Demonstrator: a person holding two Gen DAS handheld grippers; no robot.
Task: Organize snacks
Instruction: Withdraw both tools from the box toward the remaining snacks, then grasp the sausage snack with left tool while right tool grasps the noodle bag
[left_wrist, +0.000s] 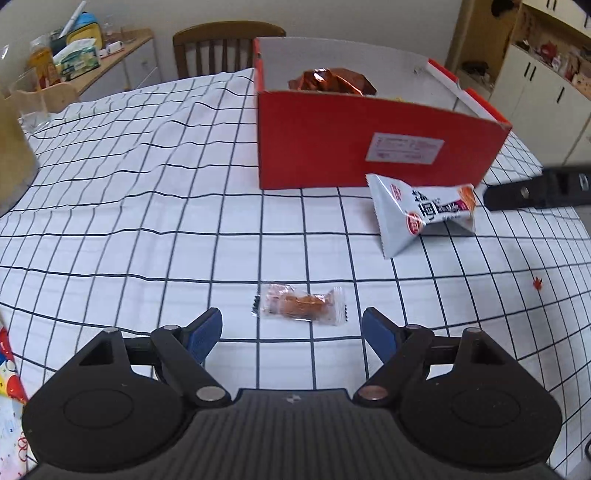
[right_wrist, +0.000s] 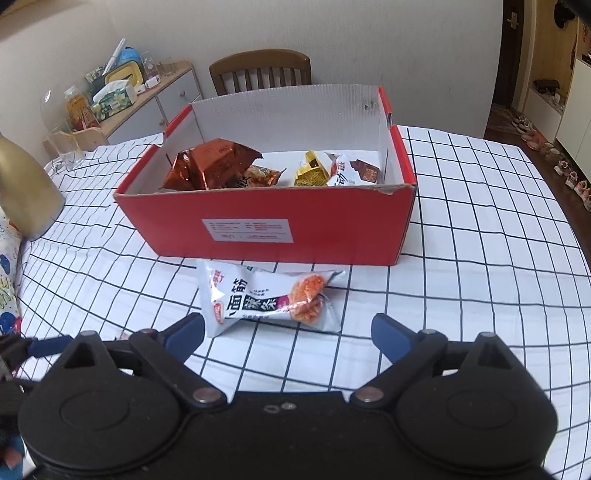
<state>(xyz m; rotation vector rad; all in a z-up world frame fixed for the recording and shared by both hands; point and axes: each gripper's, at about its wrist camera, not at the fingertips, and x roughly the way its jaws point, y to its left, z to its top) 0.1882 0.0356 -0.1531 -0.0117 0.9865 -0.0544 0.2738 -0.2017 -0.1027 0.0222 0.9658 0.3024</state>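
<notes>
Two snacks lie outside the red box, on the checked tablecloth, and each one has its own gripper in front of it.

The white noodle-snack packet lies just beside the front wall of the red box, on the side of the label. The right gripper stands wide and holds nothing. The packet lies straight ahead of it, nearly between the two blue pads, with the left pad close to the packet's corner. Its long axis runs along the box wall, so across the line of the fingers.

The small clear-wrapped snack lies further from the red box, well apart from its front wall. The left gripper is also wide and empty, and this snack lies just ahead of the gap, again with its long axis from pad to pad.

I judge that each gripper is nearer to its own snack; a turn of the wrist may give a shorter grip.
</notes>
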